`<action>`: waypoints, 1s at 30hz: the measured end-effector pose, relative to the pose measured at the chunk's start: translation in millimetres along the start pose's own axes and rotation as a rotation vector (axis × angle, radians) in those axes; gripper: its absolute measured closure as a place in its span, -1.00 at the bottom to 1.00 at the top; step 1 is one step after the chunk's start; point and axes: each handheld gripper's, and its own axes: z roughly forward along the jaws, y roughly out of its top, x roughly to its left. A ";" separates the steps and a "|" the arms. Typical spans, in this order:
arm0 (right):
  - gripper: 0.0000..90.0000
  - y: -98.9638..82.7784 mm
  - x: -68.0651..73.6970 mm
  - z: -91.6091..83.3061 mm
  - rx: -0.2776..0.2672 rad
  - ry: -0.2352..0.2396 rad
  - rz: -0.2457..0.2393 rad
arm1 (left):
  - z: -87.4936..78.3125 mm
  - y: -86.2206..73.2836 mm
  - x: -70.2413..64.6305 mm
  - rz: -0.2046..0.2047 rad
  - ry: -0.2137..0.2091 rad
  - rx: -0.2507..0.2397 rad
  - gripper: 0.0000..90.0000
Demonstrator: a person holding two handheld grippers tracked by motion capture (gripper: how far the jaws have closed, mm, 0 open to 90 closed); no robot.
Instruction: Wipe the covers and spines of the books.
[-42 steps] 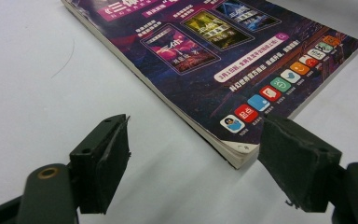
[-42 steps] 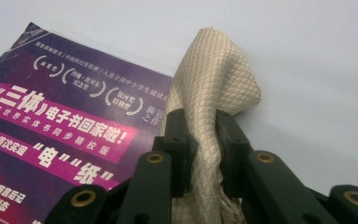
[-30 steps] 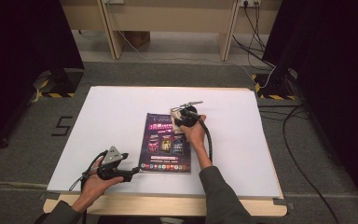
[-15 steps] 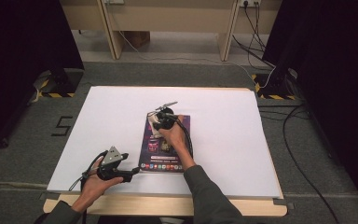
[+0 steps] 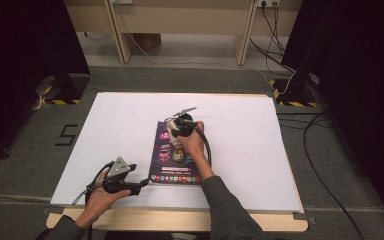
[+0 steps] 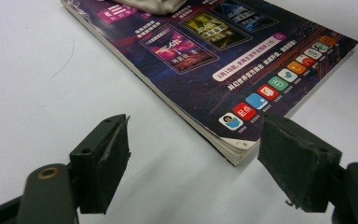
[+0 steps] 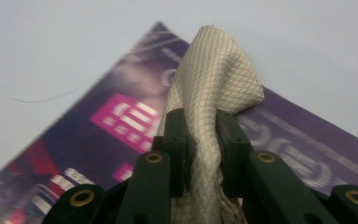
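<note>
A purple magazine [image 5: 176, 167] lies flat in the middle of the white table top [image 5: 110, 130]. My right gripper [image 5: 174, 133] is over the magazine's far end, shut on a beige woven cloth [image 7: 214, 60] that rests on the cover [image 7: 121, 121]. In the right gripper view the cloth bulges up between the pressed jaws of the right gripper [image 7: 205, 126]. My left gripper [image 5: 143, 183] lies at the magazine's near left corner. In the left gripper view the left gripper [image 6: 193, 140] is open, with the corner of the magazine [image 6: 223, 60] just beyond its jaws and the cloth [image 6: 154, 4] at the far end.
The table's wooden front edge [image 5: 180, 220] runs just behind my hands. Cables [image 5: 325, 150] trail over the grey floor to the right. A wooden desk frame [image 5: 180, 30] stands at the back. White table surface spreads to both sides of the magazine.
My right gripper has carried the cloth leftward across the far end of the magazine, from its right edge to its upper left part. The left gripper has stayed put.
</note>
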 end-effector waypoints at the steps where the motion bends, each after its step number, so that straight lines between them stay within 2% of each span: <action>1: 0.71 -1.5 -4.4 -2.1 -0.001 -0.002 0.008 | 0.3 0.0 0.1 0.000 0.001 0.001 -0.47; 4: 0.71 -9.2 -13.2 -7.4 -0.022 0.006 0.049 | 0.7 0.2 0.1 -0.001 0.001 0.002 -0.47; 5: 0.72 -10.6 -12.2 -8.2 -0.023 0.010 0.051 | 0.8 0.3 0.3 -0.001 0.002 0.003 -0.47; 7: 0.72 -13.1 -6.1 -9.6 -0.021 0.021 0.025 | 0.6 0.4 0.8 -0.002 0.004 0.006 -0.47; 10: 0.72 -16.8 7.9 -10.3 -0.014 0.067 -0.008 | -1.0 0.9 2.3 -0.008 0.010 -0.002 -0.47; 12: 0.72 -21.2 22.8 -11.9 -0.006 0.107 -0.051 | -2.4 0.9 4.8 -0.015 0.030 -0.005 -0.47; 14: 0.72 -26.0 35.9 -14.3 -0.005 0.124 -0.093 | -3.9 0.6 7.9 -0.032 0.062 -0.001 -0.47; 15: 0.72 -27.8 41.3 -15.9 0.002 0.131 -0.105 | -4.7 -0.1 10.4 -0.046 0.097 0.003 -0.47; 16: 0.72 -31.3 49.5 -18.2 0.003 0.137 -0.141 | -5.7 -1.0 13.3 -0.050 0.134 0.013 -0.47; 17: 0.72 -34.7 57.1 -20.9 0.009 0.148 -0.166 | -6.4 -1.4 14.9 -0.058 0.152 0.017 -0.47; 19: 0.72 -39.9 66.2 -23.9 0.012 0.173 -0.181 | -7.9 -2.1 18.5 -0.084 0.177 0.015 -0.47; 23: 0.72 -51.6 86.4 -30.7 0.015 0.213 -0.216 | -10.6 -2.4 21.7 -0.105 0.209 0.009 -0.47; 27: 0.72 -62.7 104.3 -36.2 0.017 0.277 -0.244 | -11.6 -2.6 23.4 -0.113 0.227 0.010 -0.47; 30: 0.72 -69.6 116.8 -40.1 0.020 0.299 -0.271 | -12.4 -2.9 24.0 -0.114 0.238 0.005 -0.46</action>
